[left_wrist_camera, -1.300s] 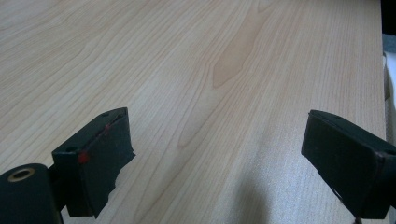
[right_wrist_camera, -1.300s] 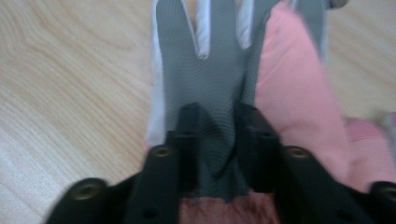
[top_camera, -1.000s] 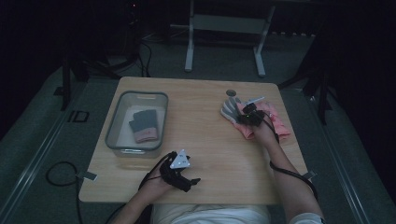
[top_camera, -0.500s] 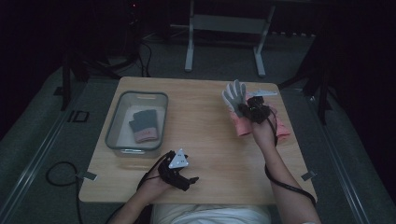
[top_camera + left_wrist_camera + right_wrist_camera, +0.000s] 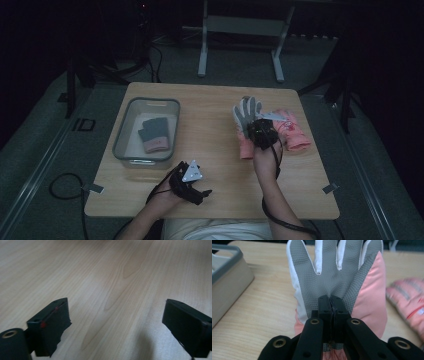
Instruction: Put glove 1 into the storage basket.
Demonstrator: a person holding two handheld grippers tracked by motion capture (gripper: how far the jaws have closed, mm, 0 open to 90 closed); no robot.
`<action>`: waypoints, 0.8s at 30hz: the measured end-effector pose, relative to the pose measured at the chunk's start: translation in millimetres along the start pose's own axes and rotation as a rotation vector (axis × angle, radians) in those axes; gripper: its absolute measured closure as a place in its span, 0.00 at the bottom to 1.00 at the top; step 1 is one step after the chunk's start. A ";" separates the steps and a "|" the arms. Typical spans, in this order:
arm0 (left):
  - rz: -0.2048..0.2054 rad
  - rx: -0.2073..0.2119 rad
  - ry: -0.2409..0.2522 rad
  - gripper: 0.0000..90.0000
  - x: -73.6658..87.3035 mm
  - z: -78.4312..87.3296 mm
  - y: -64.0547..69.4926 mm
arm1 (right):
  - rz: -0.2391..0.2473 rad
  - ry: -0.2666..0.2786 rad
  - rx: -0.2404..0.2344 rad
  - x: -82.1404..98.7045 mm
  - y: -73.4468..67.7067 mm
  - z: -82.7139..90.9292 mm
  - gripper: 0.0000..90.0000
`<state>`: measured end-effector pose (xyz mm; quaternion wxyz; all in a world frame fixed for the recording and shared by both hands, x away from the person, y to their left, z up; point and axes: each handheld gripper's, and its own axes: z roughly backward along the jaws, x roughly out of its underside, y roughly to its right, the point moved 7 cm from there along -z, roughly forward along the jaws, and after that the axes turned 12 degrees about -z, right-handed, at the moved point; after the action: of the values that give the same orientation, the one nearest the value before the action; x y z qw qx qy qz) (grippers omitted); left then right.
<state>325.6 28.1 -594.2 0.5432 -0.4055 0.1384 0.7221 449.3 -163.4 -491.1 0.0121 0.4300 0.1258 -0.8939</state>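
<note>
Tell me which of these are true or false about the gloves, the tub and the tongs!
1. The right tongs pinch a pink and grey glove. True.
2. The left tongs hold a glove. False: they are open over bare table.
3. A dark glove lies in the tub. True.
4. The tub sits at the table's right side. False: it sits at the left.
5. Another pink glove lies on the table. True.

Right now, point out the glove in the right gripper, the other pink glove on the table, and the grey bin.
held glove [image 5: 332, 277], right gripper view, grey textured palm.
second pink glove [image 5: 295, 132], high view, middle of its back.
grey bin [image 5: 120, 137], high view, left wall.
</note>
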 end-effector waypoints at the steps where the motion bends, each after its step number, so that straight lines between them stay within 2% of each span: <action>1: -0.001 0.000 -0.002 0.06 0.1 -0.6 0.3 | 0.000 -0.006 0.006 3.4 0.0 -2.2 0.98; 3: 0.000 0.006 -0.006 0.02 0.3 -1.7 1.4 | 0.001 -0.021 0.017 12.4 -1.5 -8.0 0.98; 6: 0.003 0.000 0.002 0.02 -0.7 -2.1 2.6 | -0.023 -0.053 0.017 26.1 -4.6 -18.4 0.98; 9: 0.002 0.008 0.010 0.02 -1.3 -1.8 3.6 | -0.018 -0.094 0.036 39.3 -4.3 -34.1 0.98; 11: 0.006 0.015 0.010 0.02 -0.6 -2.3 4.5 | -0.038 -0.116 0.037 45.8 -3.6 -42.7 0.98; 17: 0.006 0.028 0.002 0.02 0.4 -4.1 6.6 | -0.097 -0.167 0.005 55.7 -6.3 -67.5 0.96; 21: 0.013 0.035 0.002 0.02 1.4 -4.7 6.7 | -0.086 -0.186 0.013 59.1 -9.9 -78.0 0.93; 24: 0.013 0.037 0.008 0.02 0.6 -4.0 6.9 | -0.087 -0.184 0.001 56.2 -12.8 -77.8 0.88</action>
<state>321.1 23.3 -598.9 0.5453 -0.3970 0.1567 0.7214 471.8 -127.8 -578.3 -0.0153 0.3401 0.1424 -0.9294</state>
